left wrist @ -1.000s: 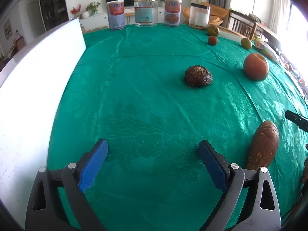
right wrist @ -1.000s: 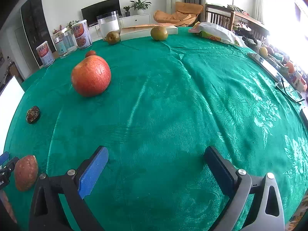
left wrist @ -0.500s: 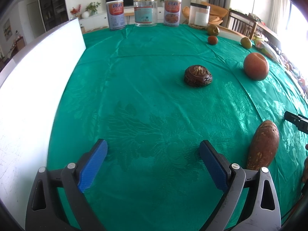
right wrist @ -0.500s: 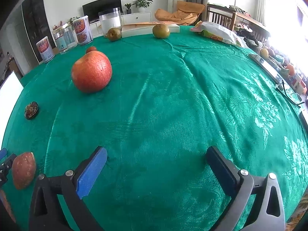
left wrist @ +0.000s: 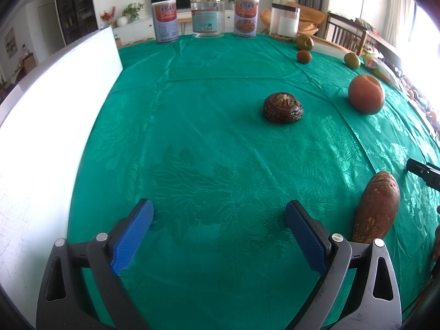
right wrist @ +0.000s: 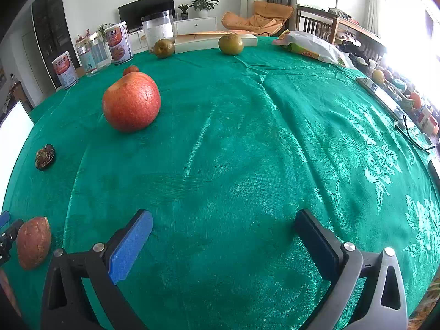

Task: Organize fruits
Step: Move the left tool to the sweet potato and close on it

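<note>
- Left wrist view: left tool [left wrist: 218, 220] hung low over the green patterned worktop [left wrist: 209, 143], blue pads spread wide, nothing between them.
- Just right of its right finger lay a long, brown, mottled fruit [left wrist: 377, 208], tip pointing away; seemed the nearest candidate.
- Farther ahead sat a dark brown, flattened, ridged fruit [left wrist: 283, 107], and beyond it to the right a large round orange-red fruit [left wrist: 365, 94].
- Near the far edge: a small reddish-brown round fruit [left wrist: 304, 56] and two greenish-brown round fruits [left wrist: 304, 42], [left wrist: 352, 60], well apart from the tool.
- Bordered on the left by a white upright board [left wrist: 55, 115]; tins and clear jars [left wrist: 207, 16] lined the far edge.
- Right wrist view: right tool [right wrist: 222, 232] likewise gaped over bare cloth, holding nothing.
- Showed the orange-red fruit [right wrist: 131, 101] ahead-left with a dimpled, faintly blotched skin and a sunken crown; the long brown fruit [right wrist: 33, 242] at the far left margin, beside the tip of the other tool.
- Judged as the opening of the task: fruits scattered, none picked up, no obvious collecting place in sight.
- Next move likely called for choosing one fruit, swinging a tool over it and closing across its narrower width; the long fruit looked firm but apt to roll.
</note>
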`<state>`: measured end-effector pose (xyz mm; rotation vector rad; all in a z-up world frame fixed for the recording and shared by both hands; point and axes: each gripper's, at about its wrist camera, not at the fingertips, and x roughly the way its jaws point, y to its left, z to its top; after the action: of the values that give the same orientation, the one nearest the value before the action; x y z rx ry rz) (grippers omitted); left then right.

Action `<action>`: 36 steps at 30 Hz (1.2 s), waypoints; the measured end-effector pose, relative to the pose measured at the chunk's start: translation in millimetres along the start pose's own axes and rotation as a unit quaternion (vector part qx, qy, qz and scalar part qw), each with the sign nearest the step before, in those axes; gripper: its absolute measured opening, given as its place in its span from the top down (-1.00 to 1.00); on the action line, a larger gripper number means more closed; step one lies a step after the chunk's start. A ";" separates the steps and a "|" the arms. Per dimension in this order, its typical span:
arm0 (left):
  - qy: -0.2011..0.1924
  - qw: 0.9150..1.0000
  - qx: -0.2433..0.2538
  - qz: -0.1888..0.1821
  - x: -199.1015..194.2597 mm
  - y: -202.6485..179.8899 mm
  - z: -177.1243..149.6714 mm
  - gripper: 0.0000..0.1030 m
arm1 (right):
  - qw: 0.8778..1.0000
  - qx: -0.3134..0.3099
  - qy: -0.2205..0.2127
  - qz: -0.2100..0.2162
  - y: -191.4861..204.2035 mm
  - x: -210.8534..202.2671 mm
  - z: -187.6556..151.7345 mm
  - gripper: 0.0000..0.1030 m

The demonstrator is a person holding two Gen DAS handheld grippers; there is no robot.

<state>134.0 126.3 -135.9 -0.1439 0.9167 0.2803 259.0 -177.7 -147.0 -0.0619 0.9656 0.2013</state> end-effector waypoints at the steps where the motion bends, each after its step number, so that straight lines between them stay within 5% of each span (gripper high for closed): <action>1: 0.000 1.000 0.000 0.000 0.2 -0.2 -0.1 -0.90 | 1.000 0.000 0.000 0.000 0.0 0.0 0.0 -1.00; 17: -0.002 1.000 -0.004 -0.011 0.0 1.4 -0.4 -0.90 | 1.000 0.000 -0.001 0.002 1.2 -0.5 -0.6 -1.00; 22: -0.024 0.983 -0.023 -0.180 -40.0 -0.5 6.7 -0.87 | 1.000 0.000 -0.001 0.001 1.4 -0.6 -0.7 -1.00; 26: -0.012 0.969 0.120 -0.218 -59.5 -65.6 8.8 -0.88 | 1.000 -0.004 0.000 0.001 3.2 0.0 -0.2 -1.00; 29: -0.005 0.962 0.217 -0.165 -46.8 -111.3 -4.2 -0.87 | 1.000 -0.004 0.000 0.003 2.8 -0.6 -0.1 -1.00; 32: 0.004 0.964 0.224 -0.142 -31.7 -125.3 -8.4 -0.83 | 1.000 -0.002 -0.002 0.006 1.7 -1.1 -0.5 -1.00; 34: 0.010 0.969 0.201 -0.147 -26.6 -121.8 -7.1 -0.45 | 1.000 -0.002 -0.001 0.006 2.2 -1.1 -0.4 -1.00; 36: 0.024 0.974 0.178 -0.137 -20.0 -116.2 -5.0 0.15 | 1.000 -0.003 -0.001 0.005 1.5 -1.1 -0.5 -1.00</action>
<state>153.5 10.7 -122.5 0.0557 0.9680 -0.1468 257.7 -176.5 -146.3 -0.0615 0.9633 0.2135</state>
